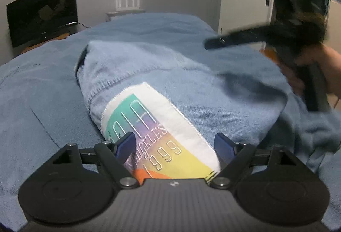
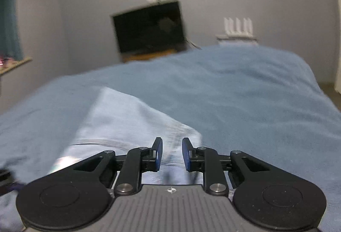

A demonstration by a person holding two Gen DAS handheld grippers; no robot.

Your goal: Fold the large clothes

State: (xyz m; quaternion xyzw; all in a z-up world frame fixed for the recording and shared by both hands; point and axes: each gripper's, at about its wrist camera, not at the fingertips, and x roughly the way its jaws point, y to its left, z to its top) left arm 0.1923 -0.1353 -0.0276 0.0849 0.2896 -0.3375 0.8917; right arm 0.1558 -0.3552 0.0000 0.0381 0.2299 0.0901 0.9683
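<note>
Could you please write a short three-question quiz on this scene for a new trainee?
1. True or false: the left gripper stands with its jaws wide apart over the garment's colourful patch.
2. What does the light blue garment lie on? A) a wooden floor B) a blue blanket C) a glass desk
3. What dark item stands against the far wall in the right wrist view?

Key: 1 true; 2 B; 3 a dark screen.
</note>
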